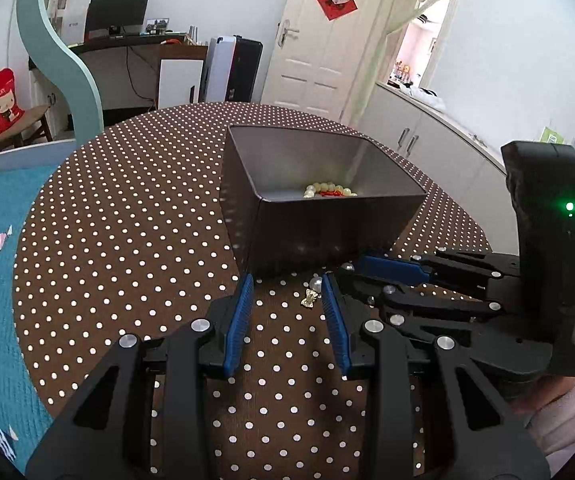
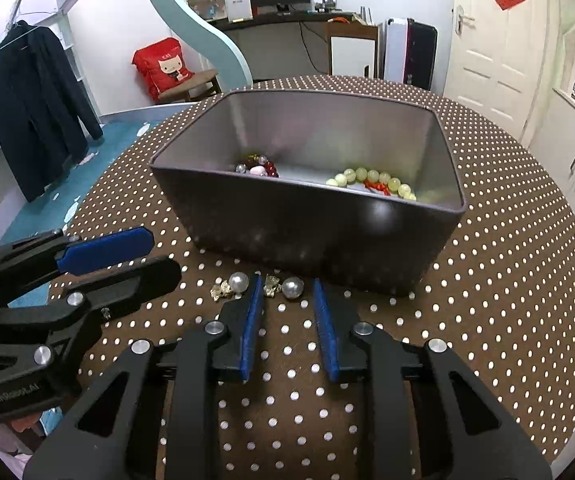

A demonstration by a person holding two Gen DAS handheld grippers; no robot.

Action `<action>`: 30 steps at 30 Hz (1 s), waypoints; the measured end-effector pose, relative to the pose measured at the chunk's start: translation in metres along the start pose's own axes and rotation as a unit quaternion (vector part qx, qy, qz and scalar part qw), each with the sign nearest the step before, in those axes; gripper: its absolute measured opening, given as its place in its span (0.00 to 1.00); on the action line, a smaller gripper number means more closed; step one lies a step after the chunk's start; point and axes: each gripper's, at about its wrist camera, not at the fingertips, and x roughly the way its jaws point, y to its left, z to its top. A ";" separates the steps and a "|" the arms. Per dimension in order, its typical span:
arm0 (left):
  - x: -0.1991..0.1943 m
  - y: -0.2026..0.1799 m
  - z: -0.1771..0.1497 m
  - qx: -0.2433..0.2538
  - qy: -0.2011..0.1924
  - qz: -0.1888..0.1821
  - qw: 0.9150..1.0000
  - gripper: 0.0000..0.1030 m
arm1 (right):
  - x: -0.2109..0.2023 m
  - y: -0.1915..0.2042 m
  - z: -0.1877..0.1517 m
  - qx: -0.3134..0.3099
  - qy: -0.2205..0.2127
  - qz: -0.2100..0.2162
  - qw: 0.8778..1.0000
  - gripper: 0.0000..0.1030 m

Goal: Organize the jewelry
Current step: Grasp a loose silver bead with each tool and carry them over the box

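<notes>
While both earrings lie on the polka-dot counter (image 2: 487, 280) just in front of the grey bin (image 2: 307, 232), we judge the step in hand to be picking them up for the bin; the right hand-held gripper (image 2: 287, 300) has its blue pads apart, with the right earring (image 2: 285, 287) between the tips at twelve o'clock from the right wrist camera; the left earring (image 2: 229, 285) sits outside those pads at about eleven o'clock. In the left wrist view, the left hand-held gripper (image 1: 285, 292) is also spread, with an earring (image 1: 312, 294) near its right pad at twelve to one o'clock. To do this well, we would centre the earring between the pads, keep the tips low to the cloth, and close gently on the gold bow rather than the round pearl, which we expect would roll or squirt out; we would also keep the two tools from colliding, since they are close together. Each earring's long axis runs roughly nine to three o'clock in the right wrist view, gold bow toward nine, pearl toward three. Inside the bin a pale bead bracelet (image 2: 371, 182) lies at the right and a dark red bracelet (image 2: 261, 168) at the left.
</notes>
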 end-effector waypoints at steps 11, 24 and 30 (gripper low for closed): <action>0.011 -0.005 0.001 0.010 0.012 -0.006 1.000 0.34 | -0.003 -0.004 -0.002 0.010 -0.003 0.003 1.000 0.10; 0.032 -0.027 0.004 0.026 0.029 -0.004 0.999 0.34 | -0.028 -0.029 -0.010 0.040 -0.019 -0.008 0.999 0.10; 0.047 -0.032 0.005 0.038 0.041 0.010 0.998 0.09 | -0.033 -0.041 -0.013 0.051 -0.019 -0.015 0.998 0.10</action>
